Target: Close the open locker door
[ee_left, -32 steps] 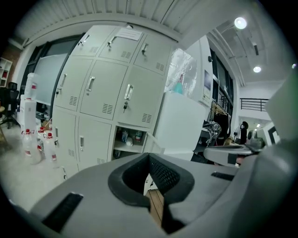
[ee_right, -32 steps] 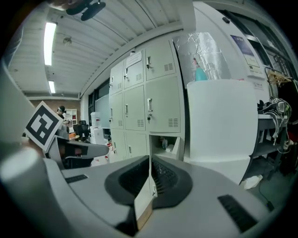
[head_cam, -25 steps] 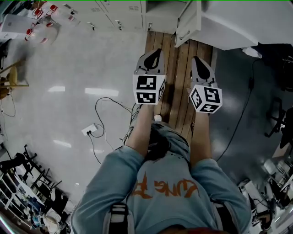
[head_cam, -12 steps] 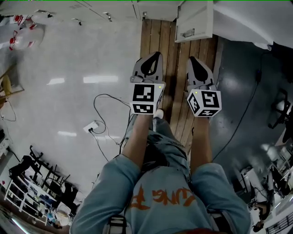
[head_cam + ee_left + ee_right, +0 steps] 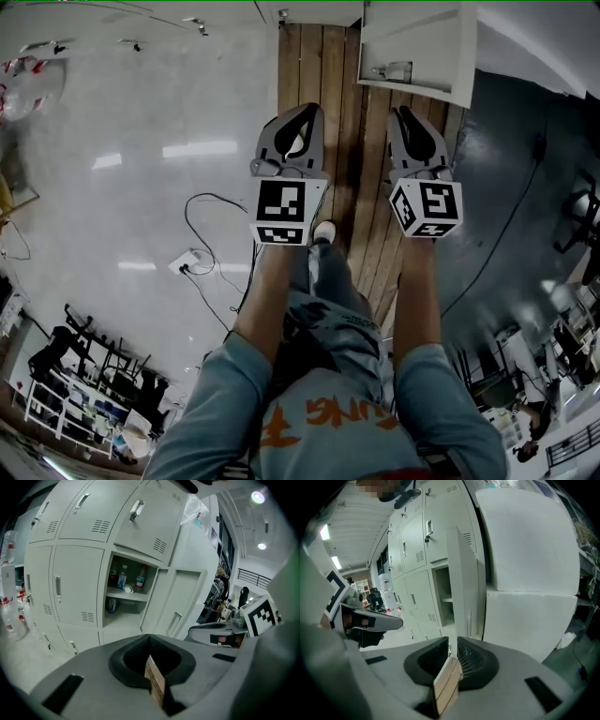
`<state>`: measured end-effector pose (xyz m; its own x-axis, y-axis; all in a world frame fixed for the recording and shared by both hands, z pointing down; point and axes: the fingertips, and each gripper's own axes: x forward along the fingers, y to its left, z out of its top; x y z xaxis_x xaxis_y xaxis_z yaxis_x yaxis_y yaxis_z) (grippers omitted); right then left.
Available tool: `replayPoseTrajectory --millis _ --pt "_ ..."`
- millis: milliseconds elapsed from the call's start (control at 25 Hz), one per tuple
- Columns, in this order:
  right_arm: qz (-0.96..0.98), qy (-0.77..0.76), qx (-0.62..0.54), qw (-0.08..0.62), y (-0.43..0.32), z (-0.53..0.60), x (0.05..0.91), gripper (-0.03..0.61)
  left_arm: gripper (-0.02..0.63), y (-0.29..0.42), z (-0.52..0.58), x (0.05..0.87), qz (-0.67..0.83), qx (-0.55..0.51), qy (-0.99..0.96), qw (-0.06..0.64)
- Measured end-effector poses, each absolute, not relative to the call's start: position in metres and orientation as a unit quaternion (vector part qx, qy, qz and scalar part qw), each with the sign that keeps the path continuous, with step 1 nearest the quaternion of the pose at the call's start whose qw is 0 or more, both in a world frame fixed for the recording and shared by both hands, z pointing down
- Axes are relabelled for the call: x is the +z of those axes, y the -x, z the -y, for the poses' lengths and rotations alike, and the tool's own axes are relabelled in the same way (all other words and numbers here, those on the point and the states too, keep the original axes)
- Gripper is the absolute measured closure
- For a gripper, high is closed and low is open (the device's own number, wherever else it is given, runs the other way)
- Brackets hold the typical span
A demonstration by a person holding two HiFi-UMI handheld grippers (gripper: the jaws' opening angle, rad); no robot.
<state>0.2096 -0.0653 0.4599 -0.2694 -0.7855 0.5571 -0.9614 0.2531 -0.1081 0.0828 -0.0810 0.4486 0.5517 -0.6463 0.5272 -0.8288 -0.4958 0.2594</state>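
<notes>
Door (image 5: 417, 47): hangs open at the right edge of its compartment (image 5: 125, 603). Long axis upright, free edge swung out towards me, over the far end of the floor planks (image 5: 328, 75).

Left gripper view: I get the door's inner face and bottles (image 5: 122, 579) on the shelf. Right gripper view: door nearly edge-on, shelf barely showing.

Left gripper (image 5: 309, 114): jaws pressed together, empty.

Right gripper (image 5: 407, 117): jaws opening, narrow gap, nothing between them.

Both grippers are clear of the door.
</notes>
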Motion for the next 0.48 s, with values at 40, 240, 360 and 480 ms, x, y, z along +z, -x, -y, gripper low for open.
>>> replayPoseTrajectory --millis 40,240,360,480 --pt "0.766 -0.569 0.219 0.206 -0.212 0.068 0.465 0.527 0.595 -0.084 0.084 0.455 0.433 0.185 -0.846 0.25" --pt "0.771 -0.554 0.2 0.243 -0.211 0.079 0.485 0.452 0.595 -0.082 0.091 0.484 0.424 0.189 -0.846 0.263" --pt "0.771 -0.555 0.192 0.245 -0.209 0.095 0.491 0.431 0.595 -0.081 0.1 0.496 0.42 0.189 -0.847 0.265" --pt "0.768 -0.561 0.192 0.244 -0.209 0.1 0.494 0.426 0.595 -0.081 0.106 0.498 0.416 0.188 -0.849 0.264"
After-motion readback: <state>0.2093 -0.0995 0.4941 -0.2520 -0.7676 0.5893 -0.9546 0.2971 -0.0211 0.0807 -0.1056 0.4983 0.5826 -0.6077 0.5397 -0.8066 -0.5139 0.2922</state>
